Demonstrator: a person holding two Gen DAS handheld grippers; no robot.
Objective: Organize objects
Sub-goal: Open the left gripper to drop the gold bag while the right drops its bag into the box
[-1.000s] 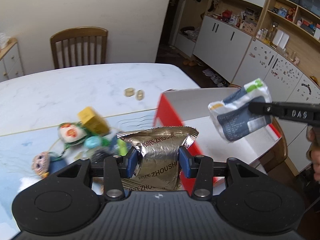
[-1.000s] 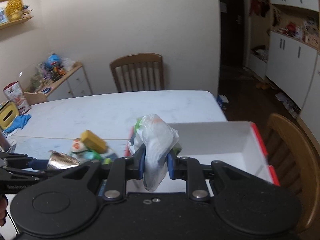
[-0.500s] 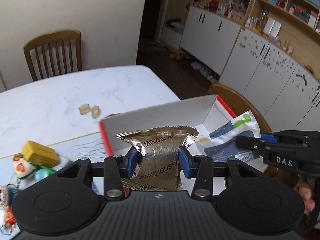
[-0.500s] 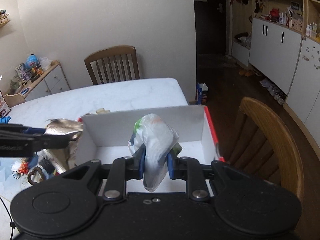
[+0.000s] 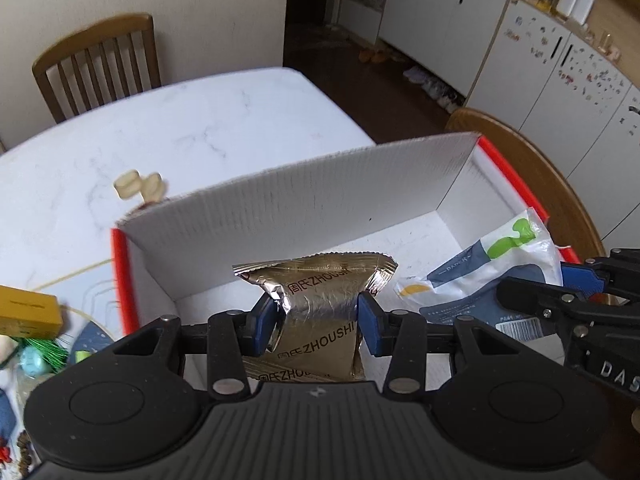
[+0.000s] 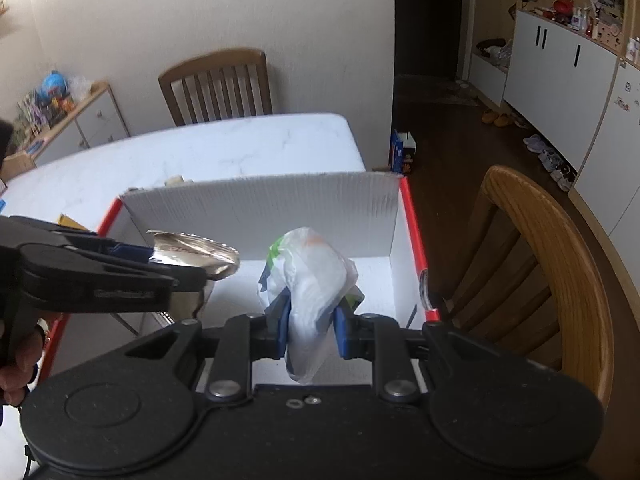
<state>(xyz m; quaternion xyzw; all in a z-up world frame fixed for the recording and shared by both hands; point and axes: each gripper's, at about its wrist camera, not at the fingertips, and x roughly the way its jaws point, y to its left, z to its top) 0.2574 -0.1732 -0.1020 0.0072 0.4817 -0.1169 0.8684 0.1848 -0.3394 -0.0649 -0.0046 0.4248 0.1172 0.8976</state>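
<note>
- Gold foil packet (image 5: 316, 304) hangs clamped in the left gripper (image 5: 318, 318) jaws, over the white box (image 5: 304, 208) for dropping.
- Right gripper (image 6: 310, 322) jaws pinch the white plastic pack (image 6: 310, 280) there too.

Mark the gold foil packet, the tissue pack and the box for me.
gold foil packet (image 5: 320, 304): left wrist view, crinkled front between the pads.
tissue pack (image 6: 316, 280): right wrist view, bulging white wrapper above the pads.
box (image 5: 304, 216): left wrist view, inside of the white far wall.

Left claw (image 5: 318, 320), right claw (image 6: 310, 330) clamped, angled downward.
</note>
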